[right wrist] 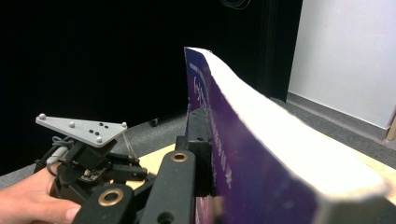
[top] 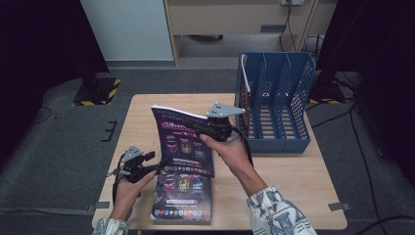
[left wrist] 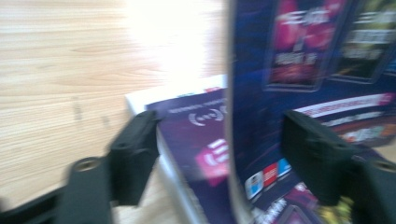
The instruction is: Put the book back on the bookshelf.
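Here, a person at a wooden table [top: 293, 186] holds a gripper in each hand. The right gripper [top: 208, 126] is clamped tight on the upper part of a thick purple book [top: 183, 142], holding it upright and tilted; in the right gripper view the book's white page block [right wrist: 280, 126] runs away from the jaws. The left gripper [top: 155, 165] sits at the book's lower left corner with its jaws parted; in the left gripper view the raised book's edge [left wrist: 232, 116] stands between the two black jaws without either pad pressing on it. Below the left gripper, a second purple book [top: 183, 196] lies flat on the table. Just beyond the right gripper stands a blue file rack [top: 274, 142] with upright dividers; a thin white-edged item [top: 245, 73] leans in its compartment nearest that gripper, while the other slots hold nothing I can make out
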The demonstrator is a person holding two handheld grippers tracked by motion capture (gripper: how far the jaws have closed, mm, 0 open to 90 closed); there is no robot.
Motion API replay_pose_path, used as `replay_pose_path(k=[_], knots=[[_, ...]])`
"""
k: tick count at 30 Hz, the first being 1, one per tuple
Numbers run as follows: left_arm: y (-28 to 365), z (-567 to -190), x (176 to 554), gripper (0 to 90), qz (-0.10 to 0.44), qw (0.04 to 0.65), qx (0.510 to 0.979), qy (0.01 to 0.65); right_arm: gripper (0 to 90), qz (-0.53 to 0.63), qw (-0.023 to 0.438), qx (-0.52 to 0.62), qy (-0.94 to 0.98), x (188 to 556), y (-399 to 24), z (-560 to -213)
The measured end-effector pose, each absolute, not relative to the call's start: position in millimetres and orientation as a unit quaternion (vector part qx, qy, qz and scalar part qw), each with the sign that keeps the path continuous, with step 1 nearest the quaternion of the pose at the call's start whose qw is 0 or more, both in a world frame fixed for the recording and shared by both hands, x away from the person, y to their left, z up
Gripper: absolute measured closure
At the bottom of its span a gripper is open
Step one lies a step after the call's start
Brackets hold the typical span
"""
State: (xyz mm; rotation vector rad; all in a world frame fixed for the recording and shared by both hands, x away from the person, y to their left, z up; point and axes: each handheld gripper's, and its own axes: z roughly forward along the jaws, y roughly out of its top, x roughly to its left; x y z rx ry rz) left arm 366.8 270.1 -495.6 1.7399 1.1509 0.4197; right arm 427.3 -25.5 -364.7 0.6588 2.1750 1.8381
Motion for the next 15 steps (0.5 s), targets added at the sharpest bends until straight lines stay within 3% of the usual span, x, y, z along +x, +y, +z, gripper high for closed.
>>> replay_pose_path(k=[8,15], knots=[[275,-498,369,11.4,0.185,0.466,0.717,0.484,82.5,0.632,0.118,0.234,0.729,426,-35,-358],[280,-501,370,6.5,0.194,0.439,0.720,0.501,82.5,0.636,0.136,0.245,0.719,425,-46,-350]])
